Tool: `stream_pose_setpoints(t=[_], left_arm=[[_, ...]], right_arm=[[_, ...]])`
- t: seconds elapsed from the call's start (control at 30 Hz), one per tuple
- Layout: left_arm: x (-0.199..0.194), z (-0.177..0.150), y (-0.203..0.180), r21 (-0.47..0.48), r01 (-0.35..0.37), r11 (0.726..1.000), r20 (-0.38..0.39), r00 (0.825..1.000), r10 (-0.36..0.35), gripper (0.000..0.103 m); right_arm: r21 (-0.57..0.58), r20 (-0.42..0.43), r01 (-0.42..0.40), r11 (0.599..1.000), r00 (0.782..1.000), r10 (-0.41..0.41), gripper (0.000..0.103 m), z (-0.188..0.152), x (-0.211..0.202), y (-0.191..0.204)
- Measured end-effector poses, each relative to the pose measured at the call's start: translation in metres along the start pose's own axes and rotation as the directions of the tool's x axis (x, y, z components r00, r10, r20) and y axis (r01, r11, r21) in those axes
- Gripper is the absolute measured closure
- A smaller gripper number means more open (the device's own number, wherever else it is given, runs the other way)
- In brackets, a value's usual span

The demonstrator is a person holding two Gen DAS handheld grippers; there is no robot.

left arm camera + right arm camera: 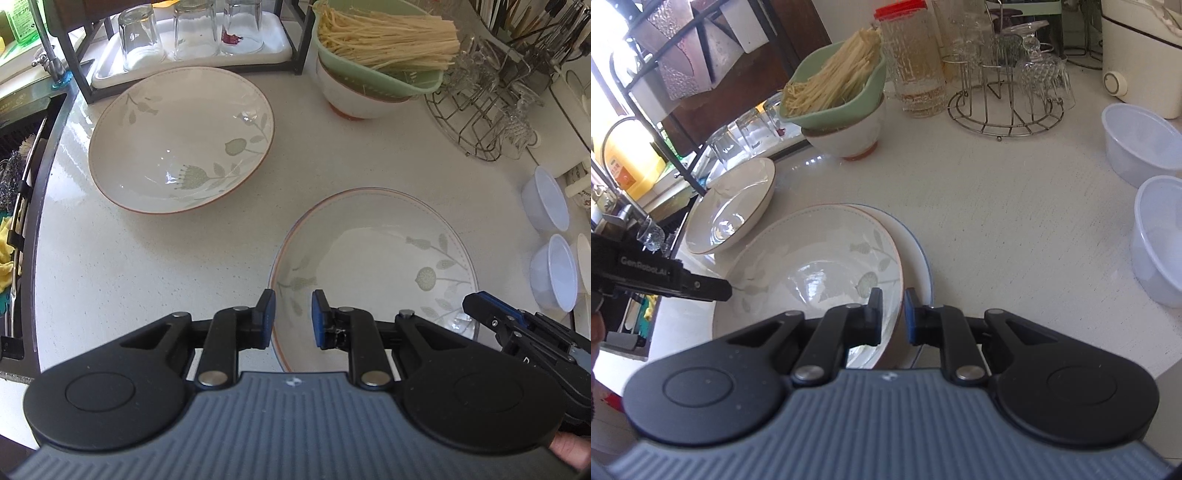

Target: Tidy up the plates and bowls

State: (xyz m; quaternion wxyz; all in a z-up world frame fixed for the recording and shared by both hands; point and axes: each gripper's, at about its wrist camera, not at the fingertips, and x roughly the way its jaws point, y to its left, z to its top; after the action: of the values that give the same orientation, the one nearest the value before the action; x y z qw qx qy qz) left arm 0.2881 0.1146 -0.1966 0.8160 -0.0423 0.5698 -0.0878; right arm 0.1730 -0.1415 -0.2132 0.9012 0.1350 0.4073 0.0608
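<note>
A floral bowl (pixel 373 258) with a brown rim lies near me, over a blue-rimmed plate (pixel 916 254). My left gripper (pixel 293 314) is shut on the bowl's left rim, one pad outside and one inside. In the right wrist view the left gripper (pixel 727 290) reaches the same bowl (pixel 812 266) from the left. My right gripper (pixel 893 310) is shut on the bowl's right rim, and its tip (pixel 467 299) shows in the left wrist view. A second, matching floral bowl (pixel 181 144) (pixel 731 210) rests on the white counter farther back left.
A green colander of noodles (pixel 376 48) sits on a white bowl at the back. A wire glass rack (pixel 487 110) stands to the right. Two clear plastic containers (pixel 1137 144) stand at the right edge. A tray of upturned glasses (pixel 192 44) is behind, with the sink (pixel 14 184) at left.
</note>
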Motion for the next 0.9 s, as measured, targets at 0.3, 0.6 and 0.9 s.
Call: stream_pose_setpoints(t=[0.3, 0.6, 0.9], left_arm=[[-0.026, -0.005, -0.010, -0.013, 0.015, 1.000, 0.059, 0.998, -0.014, 0.080], [-0.066, -0.008, -0.028, 0.017, 0.017, 1.000, 0.139, 0.990, -0.020, 0.080], [-0.111, -0.013, -0.045, 0.046, 0.055, 0.997, 0.244, 0.968, -0.065, 0.080]], right_arm=[[-0.016, 0.057, -0.016, 1.000, 0.998, 0.017, 0.087, 0.009, -0.022, 0.001], [-0.051, 0.137, -0.047, 0.998, 0.989, 0.053, 0.087, 0.027, -0.060, 0.007], [-0.061, 0.211, -0.067, 0.996, 0.974, 0.079, 0.087, 0.039, -0.101, 0.012]])
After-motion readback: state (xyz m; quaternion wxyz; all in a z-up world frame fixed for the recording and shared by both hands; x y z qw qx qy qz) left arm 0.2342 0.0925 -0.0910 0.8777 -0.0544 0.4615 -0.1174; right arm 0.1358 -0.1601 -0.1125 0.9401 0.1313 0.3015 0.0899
